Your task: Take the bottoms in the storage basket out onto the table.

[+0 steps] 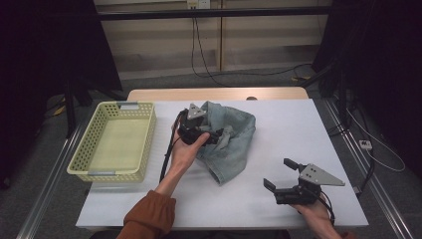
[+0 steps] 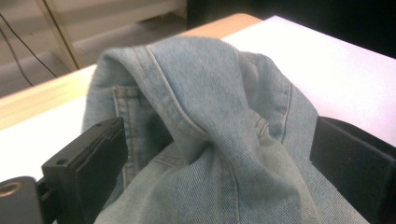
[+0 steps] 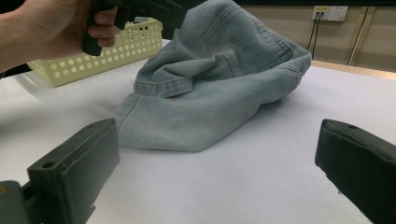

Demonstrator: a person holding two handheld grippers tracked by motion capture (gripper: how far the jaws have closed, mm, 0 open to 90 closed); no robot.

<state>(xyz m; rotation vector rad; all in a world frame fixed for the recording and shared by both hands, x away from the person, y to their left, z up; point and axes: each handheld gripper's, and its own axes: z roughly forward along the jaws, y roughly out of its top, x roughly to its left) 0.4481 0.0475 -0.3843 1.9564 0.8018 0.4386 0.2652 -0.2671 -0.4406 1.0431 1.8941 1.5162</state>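
Mostly your left gripper (image 1: 211,135) hid behind bunched jeans (image 1: 230,139) mid-table, jaws wide, denim loose between them. Your right gripper (image 1: 282,174) gaped empty over bare table (image 1: 278,124) near its front edge.

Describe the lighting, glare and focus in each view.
High view: dim, dark surroundings, the pale yellow perforated plastic basket sharp. Left gripper view: the white tabletop glares at right, the crumpled light-blue denim garment is soft-focused. Right gripper view: even light, faint shadow under the denim, near jaws blurred.
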